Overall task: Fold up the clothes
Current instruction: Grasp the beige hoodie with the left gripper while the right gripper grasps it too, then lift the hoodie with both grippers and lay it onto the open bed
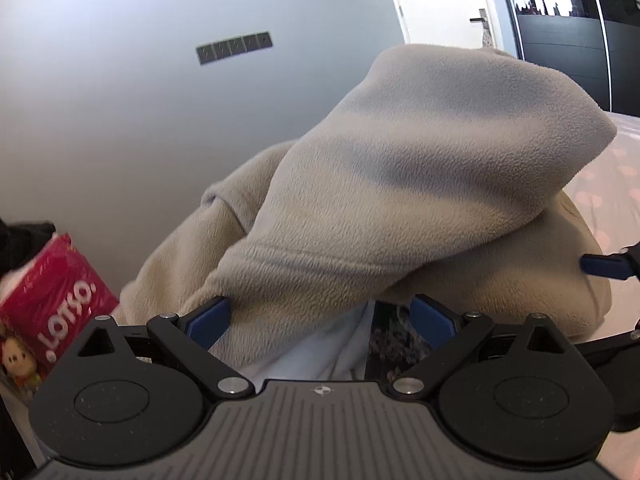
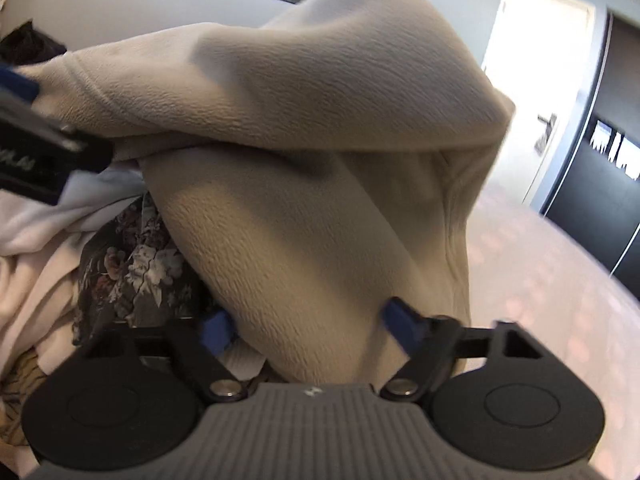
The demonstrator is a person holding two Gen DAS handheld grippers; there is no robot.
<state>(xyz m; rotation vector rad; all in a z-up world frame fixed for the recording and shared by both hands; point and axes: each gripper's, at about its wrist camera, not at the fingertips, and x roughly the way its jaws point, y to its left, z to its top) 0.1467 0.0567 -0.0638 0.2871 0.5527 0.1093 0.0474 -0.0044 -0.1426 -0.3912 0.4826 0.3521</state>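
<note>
Clutter at lower left of the left wrist view: red LOTSO pack [image 1: 60, 300] with a small doll [image 1: 20, 360] below it, against the grey wall [image 1: 120, 120]; not part of the job.

Left gripper [image 1: 324, 316]: fingers spread wide, a blue pad [image 1: 210, 322] sits against the hem of the beige fleece garment [image 1: 400, 168], the other pad is clear of the cloth. Nothing pinched. It reads as open, lined up on the hem, probably to take an edge.

Garment fills centre frame in both views, raised in a hump with one layer draped over another, above the pile rather than flat on the bed. Beneath it, lower centre: pale blue cloth [image 1: 320, 352] and a dark floral piece [image 2: 136, 256], more laundry.

Right gripper [image 2: 308, 324]: blue pads stand wide either side of a hanging fold of the fleece, cloth between them but not squeezed. Open as well, judging by the gap. What holds the fleece up is not shown.

Far right: pink patterned bedcover [image 2: 540, 300] is bare, likely where the fleece gets laid out. Dark wardrobe [image 1: 560, 40] and a bright doorway [image 2: 540, 80] behind.

Right view is motion-blurred; the floppy fleece could slip off the pads.
</note>
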